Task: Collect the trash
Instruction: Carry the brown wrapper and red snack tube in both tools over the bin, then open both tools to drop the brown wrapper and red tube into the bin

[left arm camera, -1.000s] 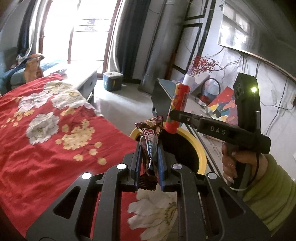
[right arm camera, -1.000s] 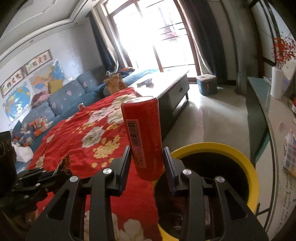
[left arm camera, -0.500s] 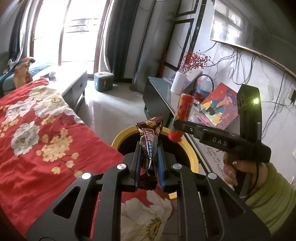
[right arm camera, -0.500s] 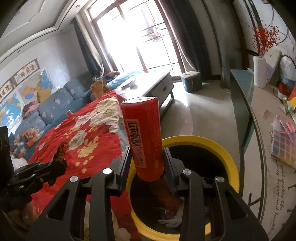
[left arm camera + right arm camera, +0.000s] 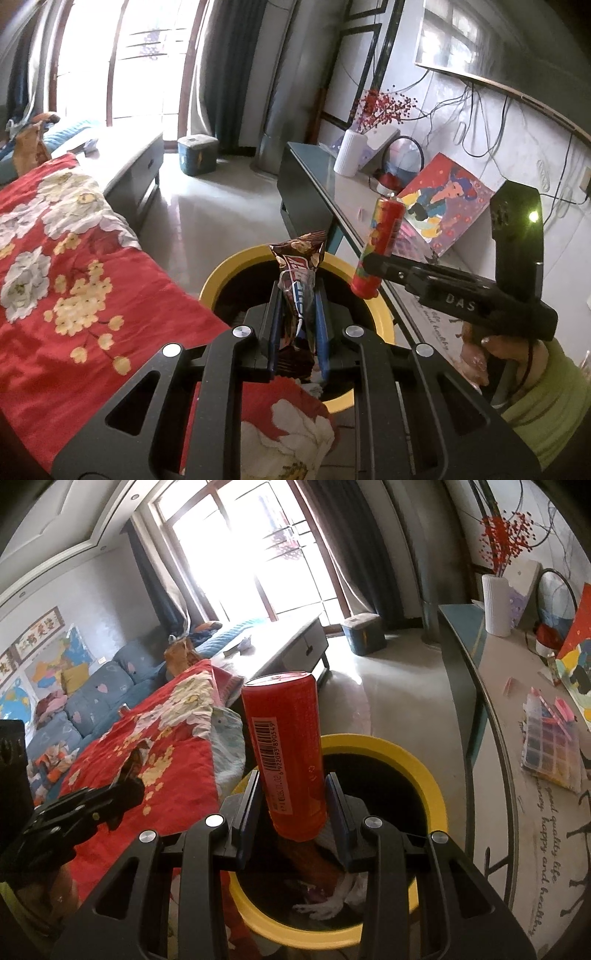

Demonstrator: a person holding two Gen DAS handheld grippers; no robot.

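Note:
My left gripper (image 5: 297, 295) is shut on a brown snack wrapper (image 5: 299, 280), held upright over the near rim of the yellow-rimmed trash bin (image 5: 221, 275). A red can (image 5: 290, 753) stands upright in my right gripper (image 5: 293, 784), which is shut on it above the bin (image 5: 417, 760). In the left wrist view the right gripper (image 5: 369, 258) and the can (image 5: 376, 247) hang over the bin's right rim. Crumpled paper and other trash (image 5: 332, 897) lie inside the bin. The left gripper (image 5: 125, 775) with the wrapper shows at the left of the right wrist view.
A red flowered blanket (image 5: 74, 277) covers the surface left of the bin. A dark console table (image 5: 517, 738) with a white vase (image 5: 496, 603), a bead box (image 5: 550, 746) and a picture (image 5: 443, 206) runs along the right. A coffee table (image 5: 280, 646) and blue box (image 5: 197, 155) stand beyond.
Both grippers have moved forward and a little down towards the bin, which now lies more fully under them. Wrapper and can stay gripped.

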